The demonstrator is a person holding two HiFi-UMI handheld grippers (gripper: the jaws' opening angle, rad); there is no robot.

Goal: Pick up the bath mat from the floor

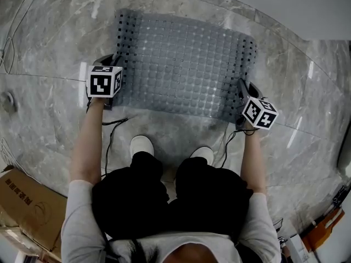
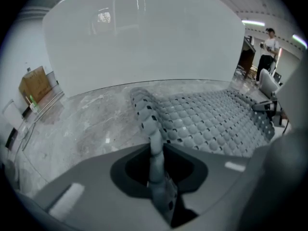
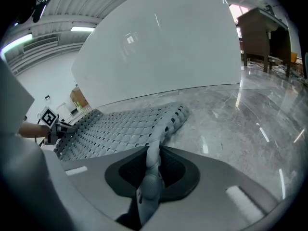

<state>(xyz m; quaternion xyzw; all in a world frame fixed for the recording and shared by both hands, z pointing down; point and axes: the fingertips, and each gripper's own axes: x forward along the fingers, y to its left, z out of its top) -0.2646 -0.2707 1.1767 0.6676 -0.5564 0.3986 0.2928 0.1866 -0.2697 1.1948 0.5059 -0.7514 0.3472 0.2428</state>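
The grey bath mat (image 1: 184, 70) is spread on the marble floor (image 1: 49, 108), with its two side edges curled upward. The left edge is pinched between the fingers of the left gripper (image 2: 156, 165), the right edge between those of the right gripper (image 3: 151, 170). Bare floor is seen to both sides of the mat; a cardboard box (image 1: 27, 201) stands well apart.

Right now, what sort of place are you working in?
Probably a large indoor workspace staged as a bathroom, not a home: polished grey marble floor, a bath mat before a plain white wall, a cardboard box, strip lights on an open ceiling.
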